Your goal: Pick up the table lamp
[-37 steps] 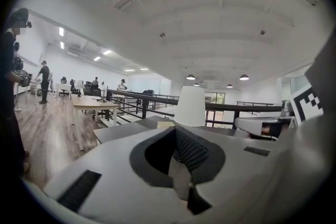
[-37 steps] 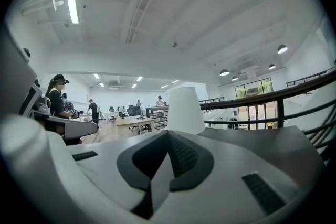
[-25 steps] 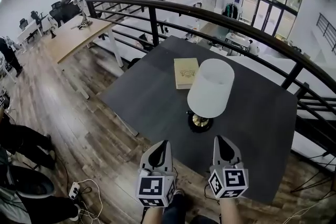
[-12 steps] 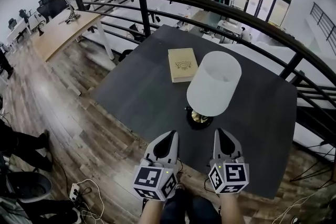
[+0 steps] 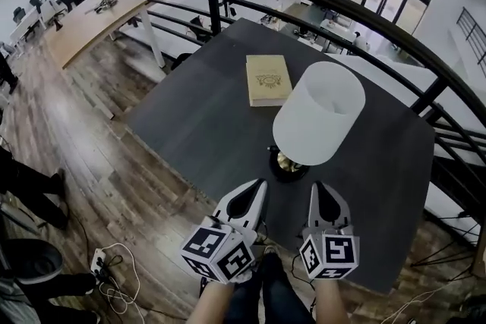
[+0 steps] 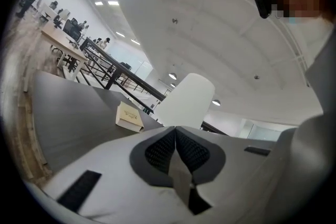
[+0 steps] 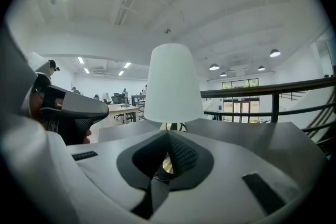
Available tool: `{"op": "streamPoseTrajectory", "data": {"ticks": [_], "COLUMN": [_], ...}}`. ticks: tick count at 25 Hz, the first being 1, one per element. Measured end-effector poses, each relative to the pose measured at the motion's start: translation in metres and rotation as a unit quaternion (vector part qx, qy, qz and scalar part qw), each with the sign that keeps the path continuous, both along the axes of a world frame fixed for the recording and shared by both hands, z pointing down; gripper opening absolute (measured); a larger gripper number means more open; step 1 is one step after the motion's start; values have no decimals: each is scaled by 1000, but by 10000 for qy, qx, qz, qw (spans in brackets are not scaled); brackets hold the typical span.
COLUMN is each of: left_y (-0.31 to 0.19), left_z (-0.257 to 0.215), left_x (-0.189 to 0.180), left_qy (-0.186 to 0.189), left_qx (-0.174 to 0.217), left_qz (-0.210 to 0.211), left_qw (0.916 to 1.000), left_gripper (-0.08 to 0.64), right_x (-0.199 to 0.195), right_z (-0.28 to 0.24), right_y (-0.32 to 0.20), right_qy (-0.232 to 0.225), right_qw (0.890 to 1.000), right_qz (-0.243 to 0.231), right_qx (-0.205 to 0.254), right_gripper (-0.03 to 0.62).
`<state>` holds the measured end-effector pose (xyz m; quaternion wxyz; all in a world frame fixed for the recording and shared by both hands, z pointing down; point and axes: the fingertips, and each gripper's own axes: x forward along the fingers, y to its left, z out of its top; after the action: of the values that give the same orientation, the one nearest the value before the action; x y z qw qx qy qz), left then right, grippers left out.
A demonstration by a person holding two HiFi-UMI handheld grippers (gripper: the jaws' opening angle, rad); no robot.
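- A table lamp (image 5: pixel 319 112) with a white tapered shade, a brass stem and a round black foot is seen standing upright on the dark grey table (image 5: pixel 190 125), in its near half.
- A flat tan book (image 5: pixel 267 80) is laid on the table behind the lamp and to its left, near it but apart from it.
- The left gripper (image 5: pixel 259 186) is held over the near edge of the table, short of the lamp's foot. Its fingers (image 6: pixel 157 152) are pressed together with nothing between them.
- The right gripper (image 5: pixel 318 190) is held just beside the left one and is pointed at the lamp's base. Its fingers (image 7: pixel 181 155) are likewise closed and nothing is gripped.
- The lamp is touched by neither of the 2 grippers.
- The far side of the table is bordered by a curved black metal railing (image 5: pixel 304 0).
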<state>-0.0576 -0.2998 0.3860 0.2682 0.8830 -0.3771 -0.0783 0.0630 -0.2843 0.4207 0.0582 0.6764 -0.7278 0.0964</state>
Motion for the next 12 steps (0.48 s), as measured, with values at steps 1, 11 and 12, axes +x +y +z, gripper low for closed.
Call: {"op": "streamPoseTrajectory", "data": {"ticks": [1,11,12], "left_y": [-3,-19,-21], "left_z": [3,18,19], "left_x": [2,19,21], "left_qy": [46,1132,1299], "left_qx": [-47,-391,-437], "left_qz": [16,381,425], "left_qw": [10000,9921,9897], "left_gripper": [6,64,66], "right_x": [2,13,14], "right_z": [5,39,42], "right_y": [-3,-25,-26], "right_qy": [-8,-28,-17], "right_qw": [10000,9997,9996], "right_qz": [12,-98,-118], "right_qx": [-32,-218,-236], "right_gripper": [-8,28,28]}}
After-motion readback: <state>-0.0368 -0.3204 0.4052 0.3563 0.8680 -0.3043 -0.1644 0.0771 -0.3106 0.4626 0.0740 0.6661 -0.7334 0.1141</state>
